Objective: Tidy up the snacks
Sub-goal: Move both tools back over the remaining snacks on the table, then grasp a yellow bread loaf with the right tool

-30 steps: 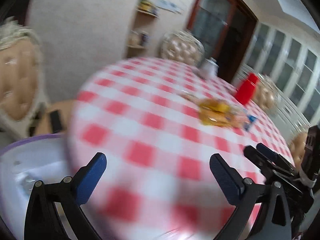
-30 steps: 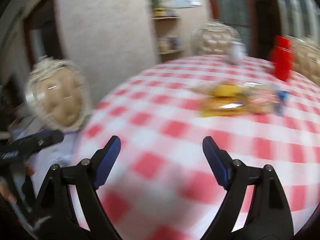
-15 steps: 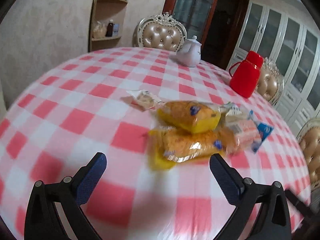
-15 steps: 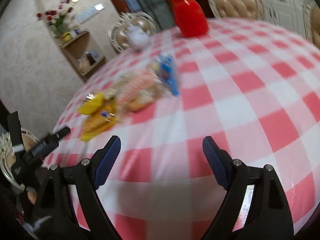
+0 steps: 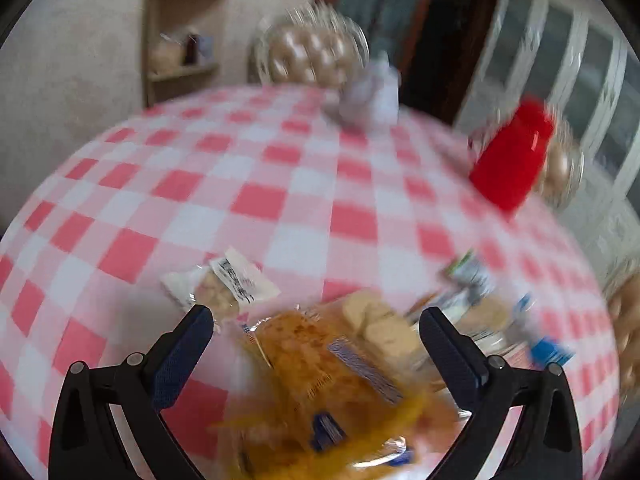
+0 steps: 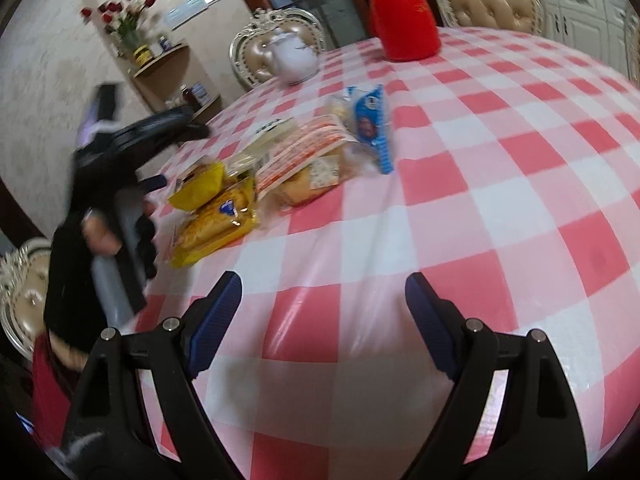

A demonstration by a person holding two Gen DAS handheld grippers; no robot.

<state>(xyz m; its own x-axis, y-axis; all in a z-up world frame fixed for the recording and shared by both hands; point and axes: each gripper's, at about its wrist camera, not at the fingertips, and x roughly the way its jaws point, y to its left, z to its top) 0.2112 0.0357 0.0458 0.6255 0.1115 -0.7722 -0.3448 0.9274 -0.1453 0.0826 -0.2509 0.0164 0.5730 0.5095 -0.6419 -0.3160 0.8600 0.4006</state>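
Left gripper (image 5: 314,330) nearer — fingers spread wide, poised directly over the yellow snack packet (image 5: 332,376) in the worktop (image 6: 500,184) pile, its long axis apparently diagonal between them; right gripper (image 6: 323,302) likewise spread, empty, pile well ahead-left.

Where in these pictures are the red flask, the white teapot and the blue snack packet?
red flask (image 6: 404,20): right wrist view, middle of its body.
white teapot (image 6: 295,60): right wrist view, its round belly.
blue snack packet (image 6: 370,124): right wrist view, centre of the wrapper's printed face.
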